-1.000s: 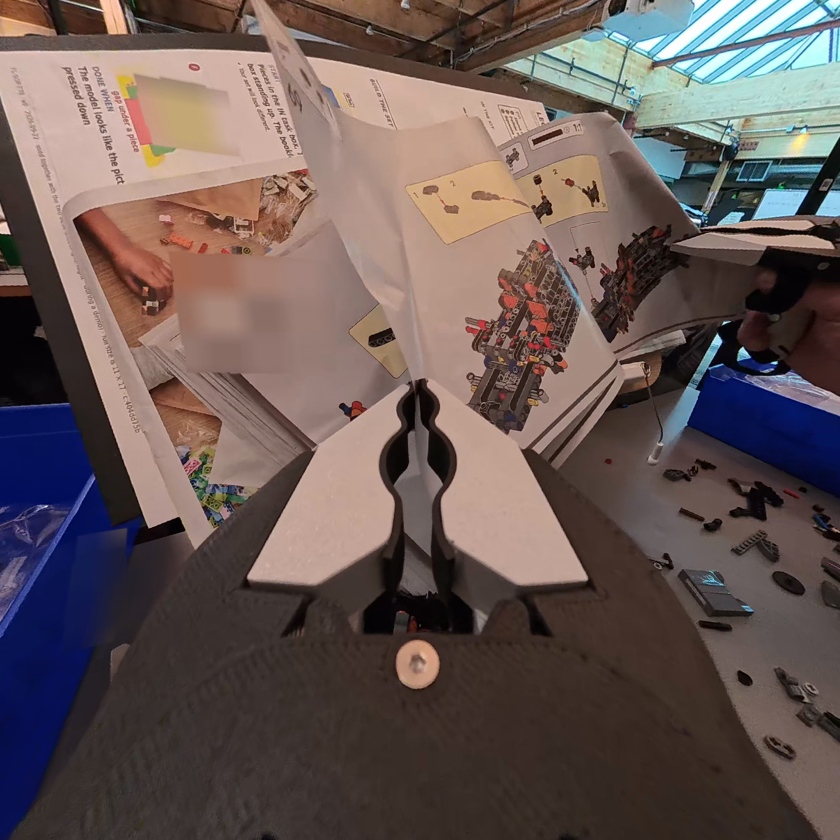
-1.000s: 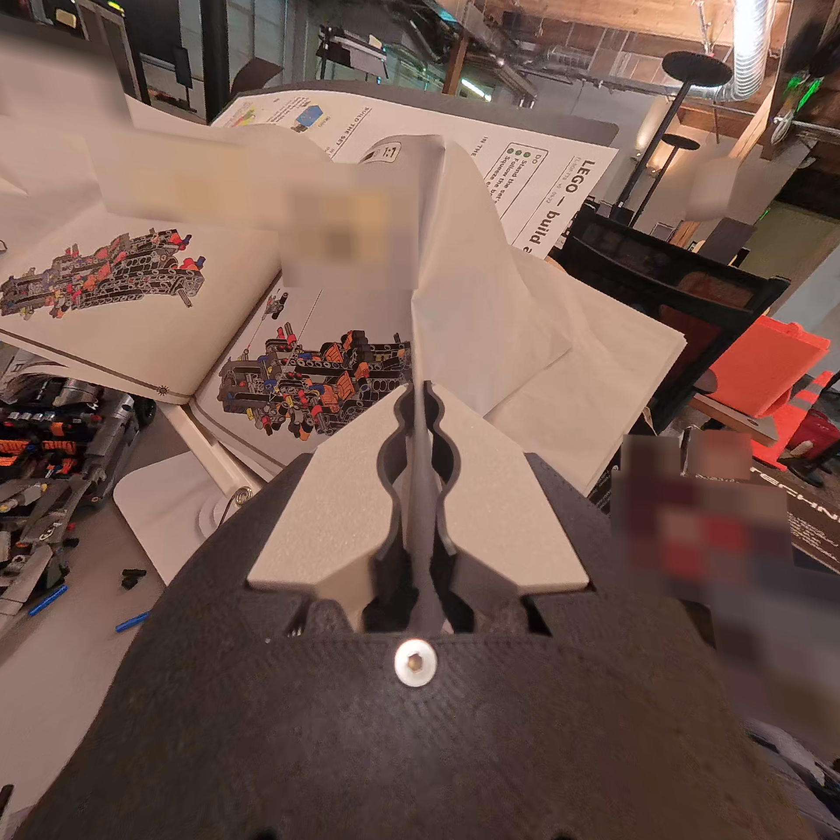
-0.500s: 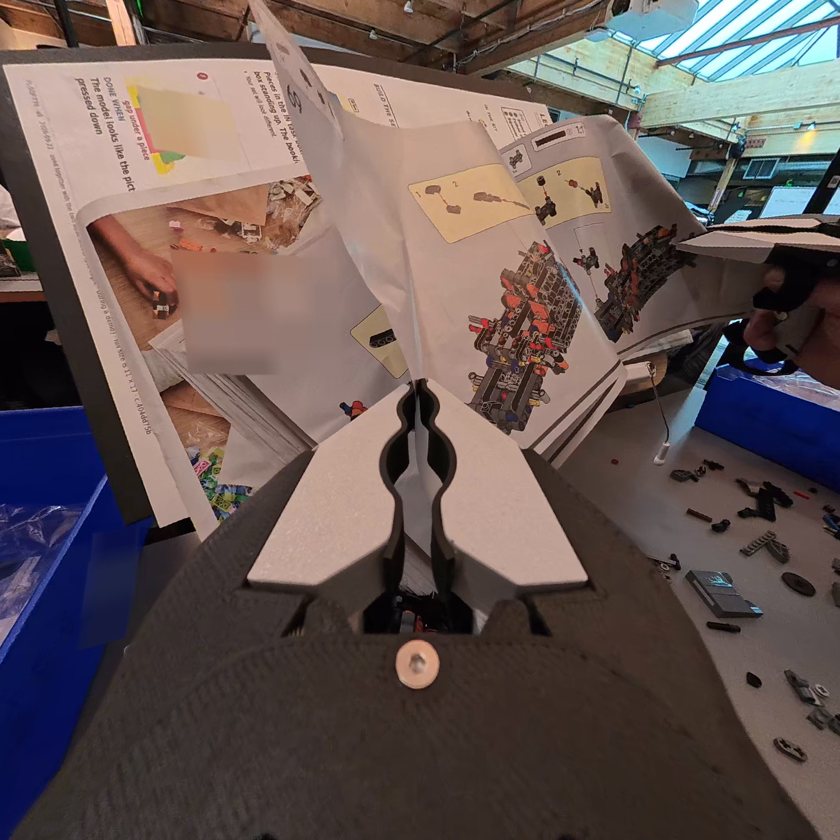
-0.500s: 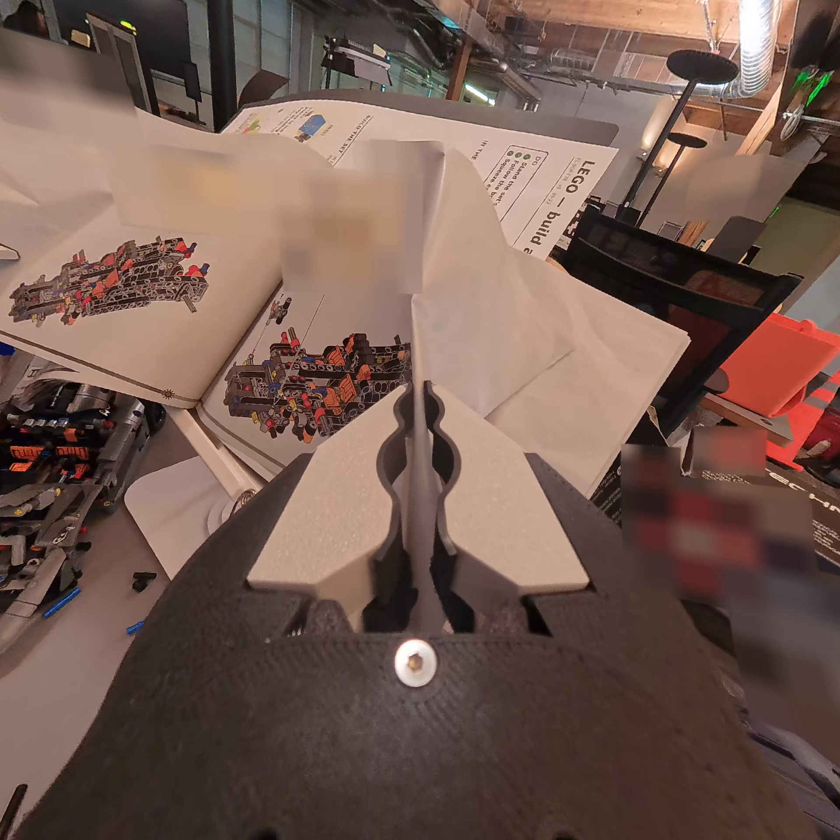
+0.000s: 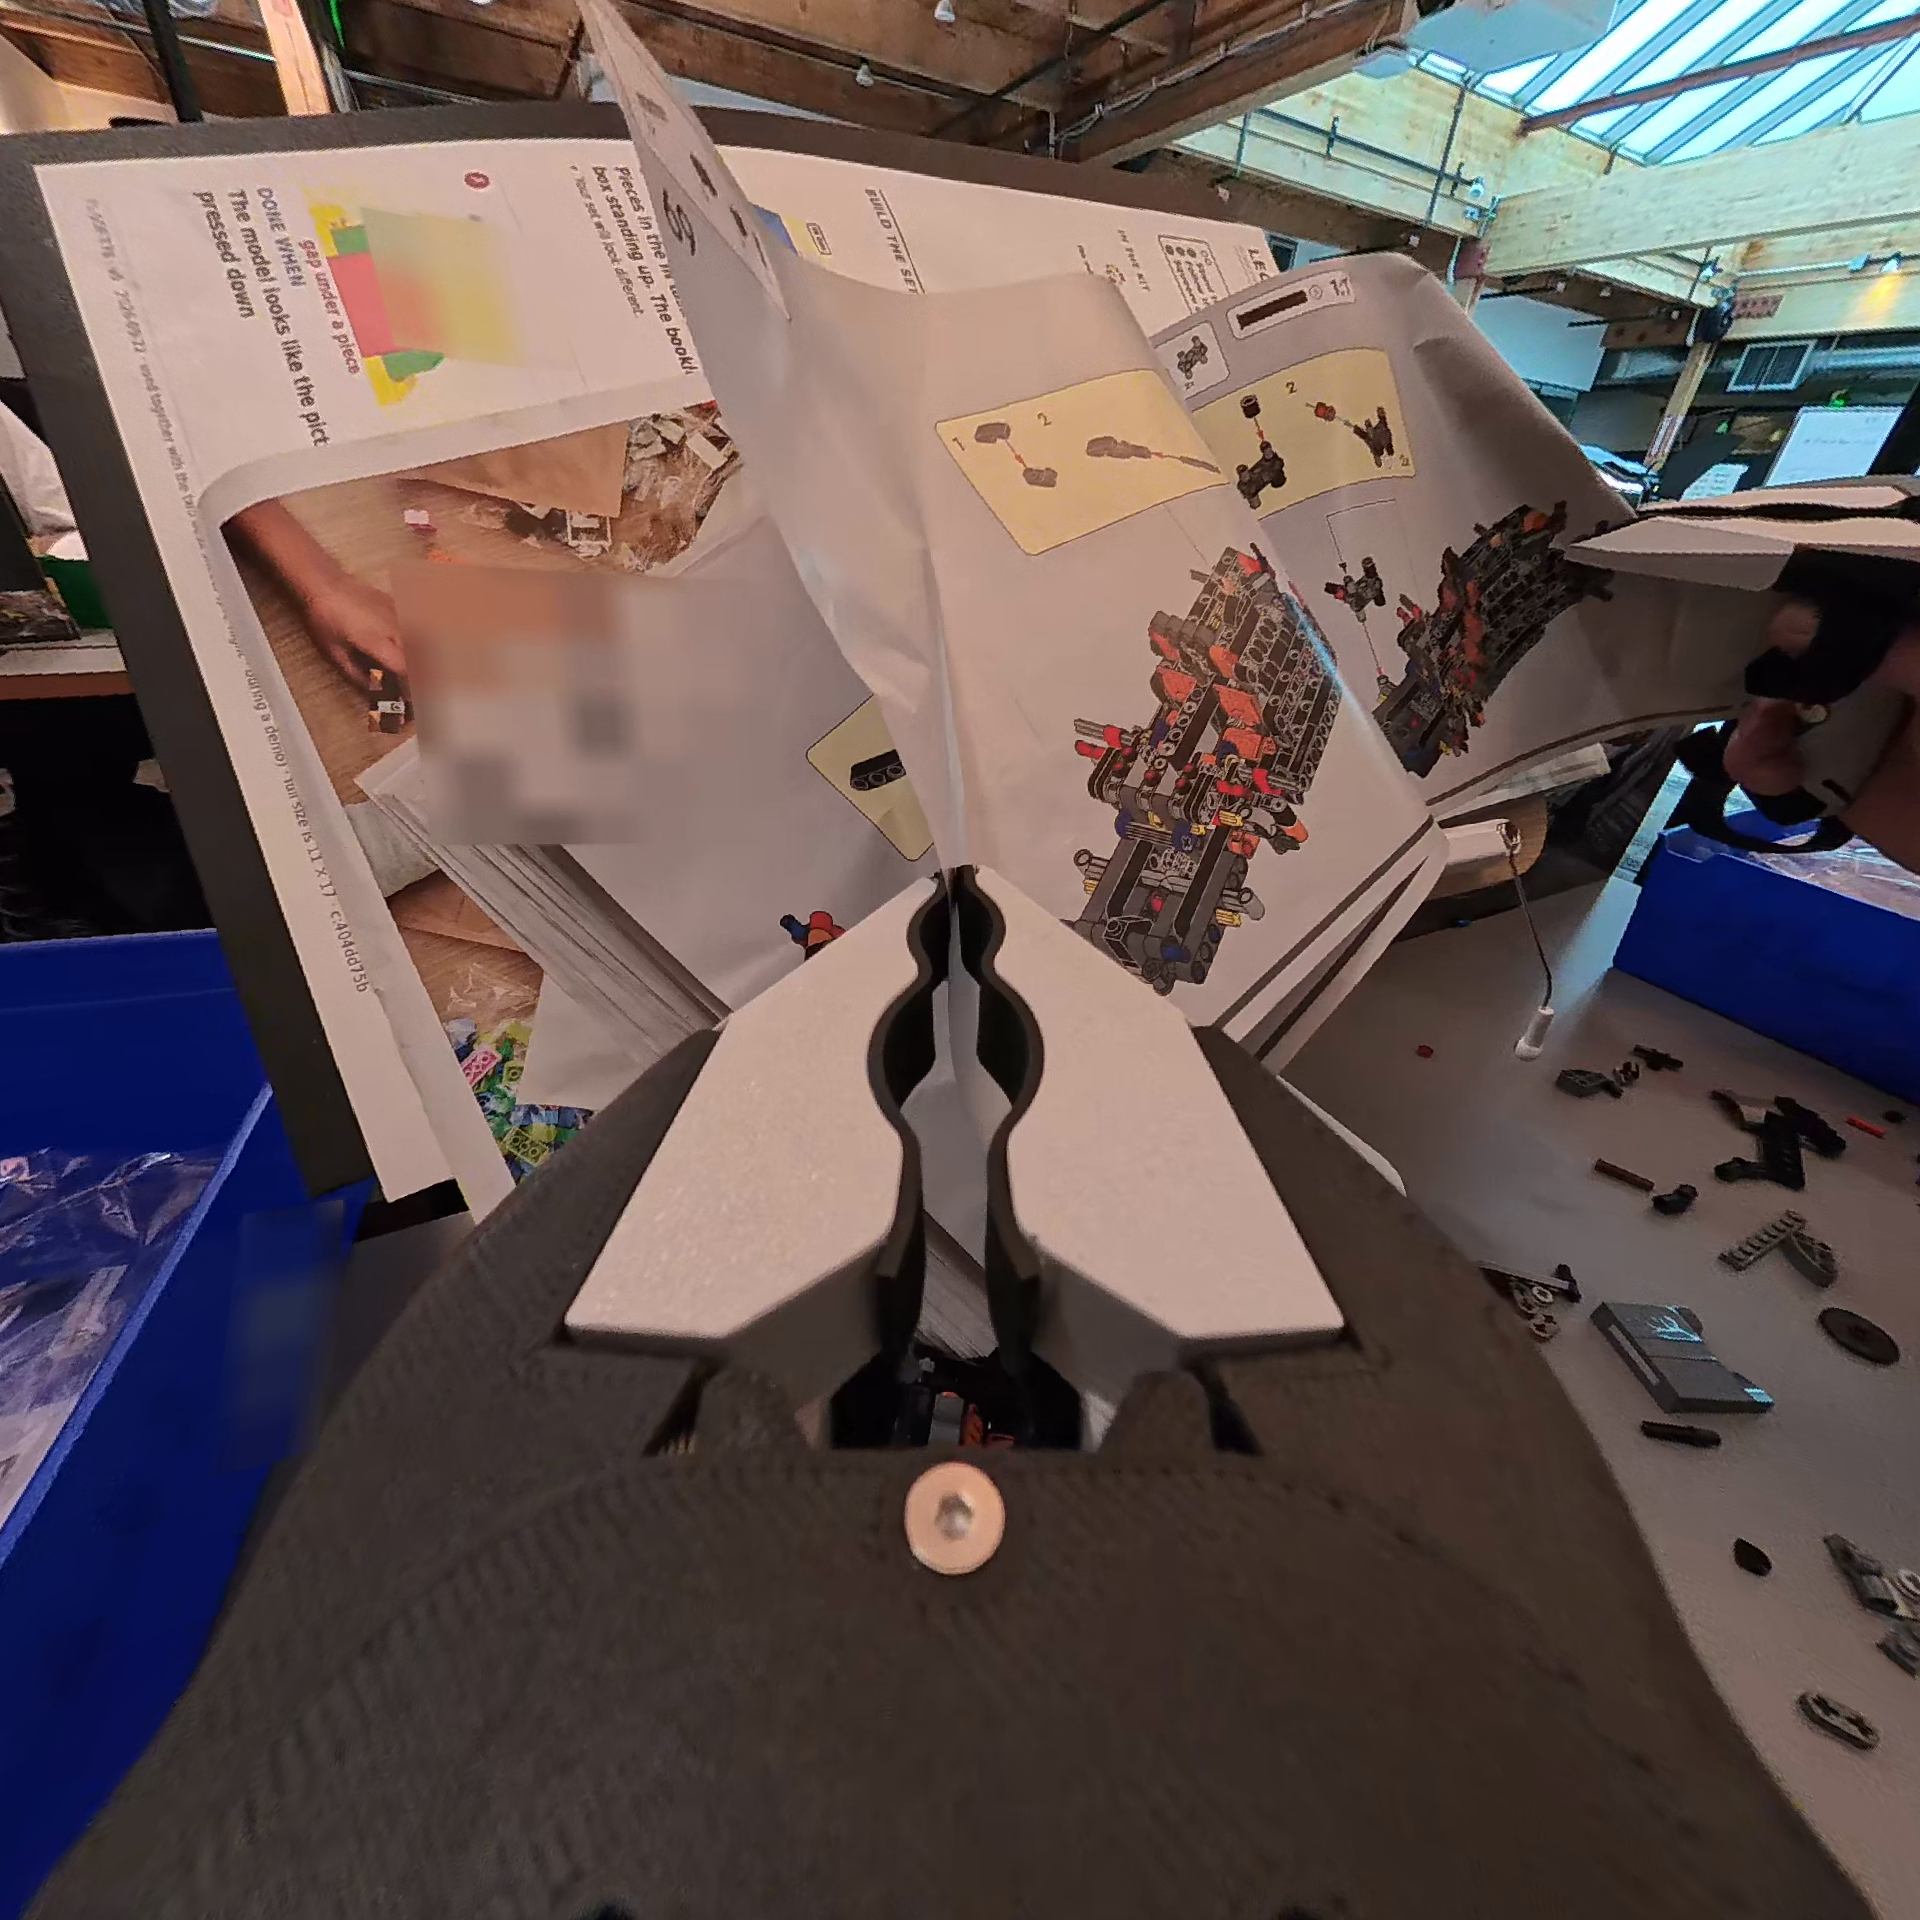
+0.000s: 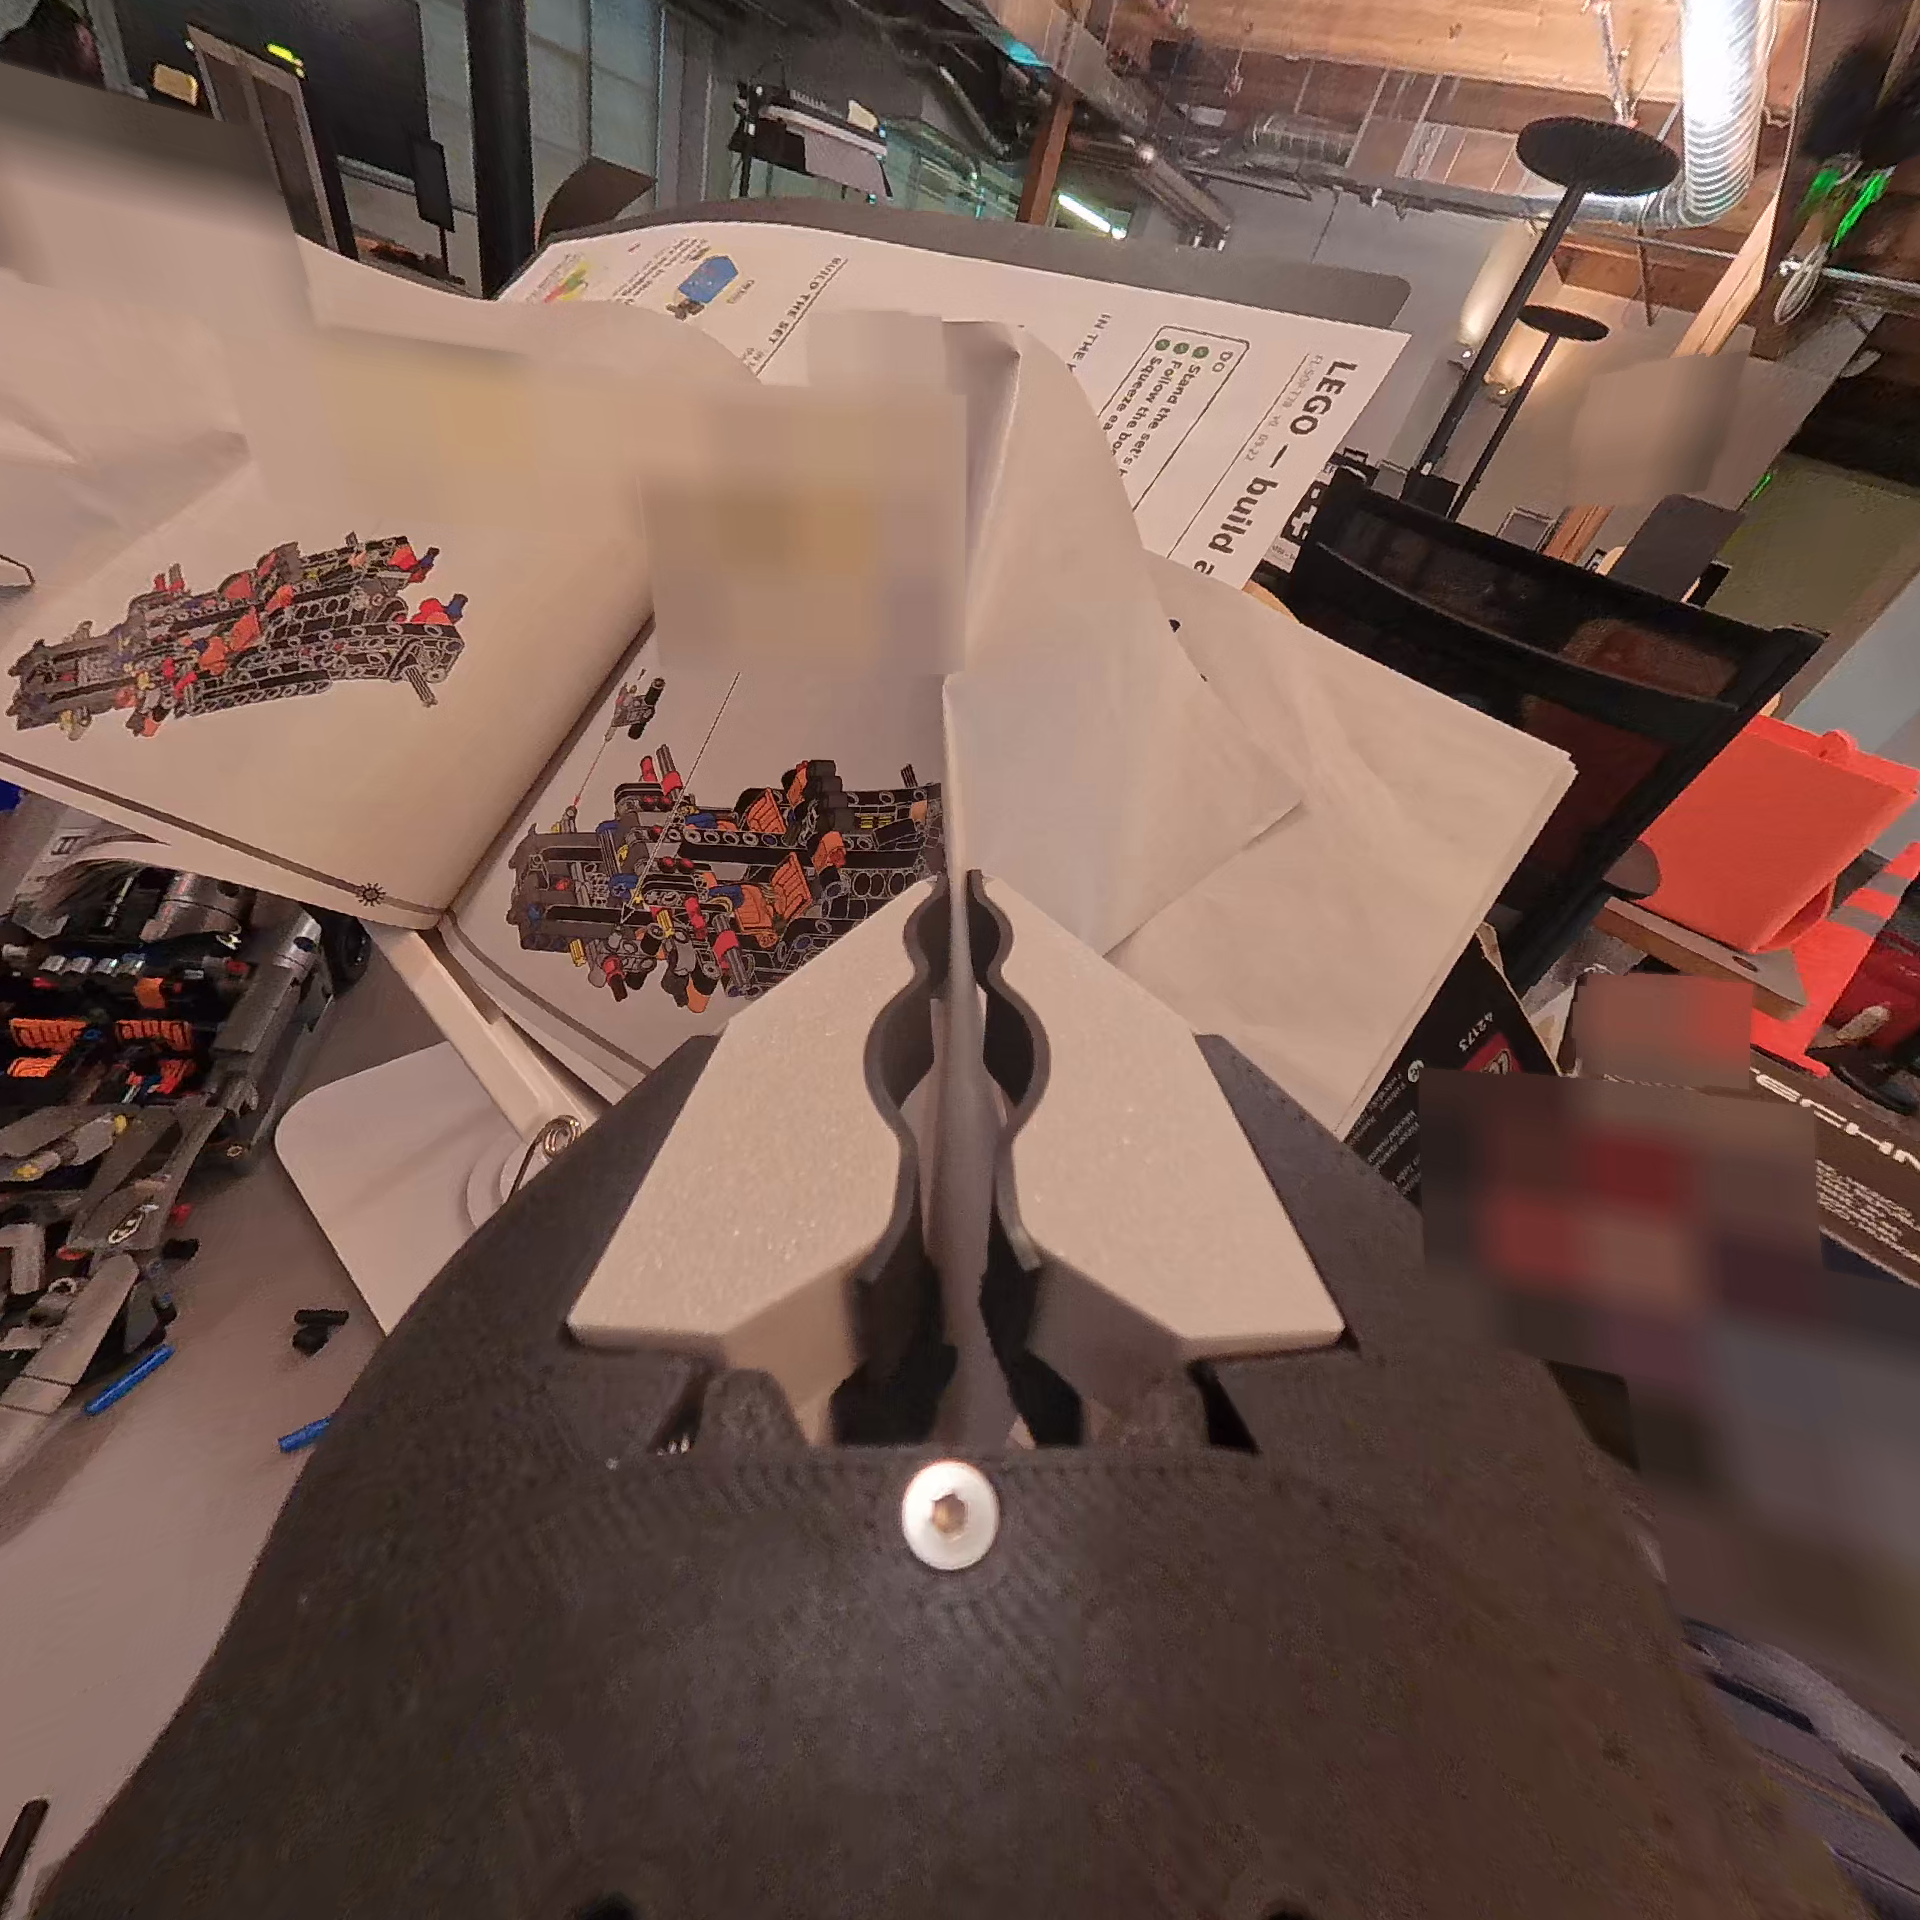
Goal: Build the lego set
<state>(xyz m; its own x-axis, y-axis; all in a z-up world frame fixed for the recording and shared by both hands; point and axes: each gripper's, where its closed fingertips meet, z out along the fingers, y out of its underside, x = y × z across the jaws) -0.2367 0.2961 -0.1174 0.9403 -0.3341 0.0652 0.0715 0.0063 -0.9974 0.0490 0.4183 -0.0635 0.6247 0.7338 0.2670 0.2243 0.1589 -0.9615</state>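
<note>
The open instruction booklet (image 5: 1122,644) stands on a white stand against a black board. My left gripper (image 5: 954,883) is shut on a page (image 5: 862,520) of it, held upright by its lower edge. My right gripper (image 6: 958,883) is shut on another page (image 6: 1049,665) at the booklet's right side; it also shows at the right edge of the left wrist view (image 5: 1766,551). The booklet's open pages (image 6: 644,790) show a dark model with orange parts. The partly built grey and black model (image 6: 135,1049) lies on the table at the left of the right wrist view.
Loose dark lego pieces (image 5: 1766,1226) lie scattered on the grey table at the right. Blue bins stand at the left (image 5: 135,1299) and at the right (image 5: 1787,935). A printed poster (image 5: 312,416) covers the board. An orange container (image 6: 1766,842) and a black box (image 6: 1538,665) stand behind the booklet. The tips of one gripper are about 30 centimetres away from the tips of the other.
Both grippers stay shut on their pages. The left wrist view has shifted slightly, with the booklet and board now a little further right and lower; the right gripper has drawn back slightly.
</note>
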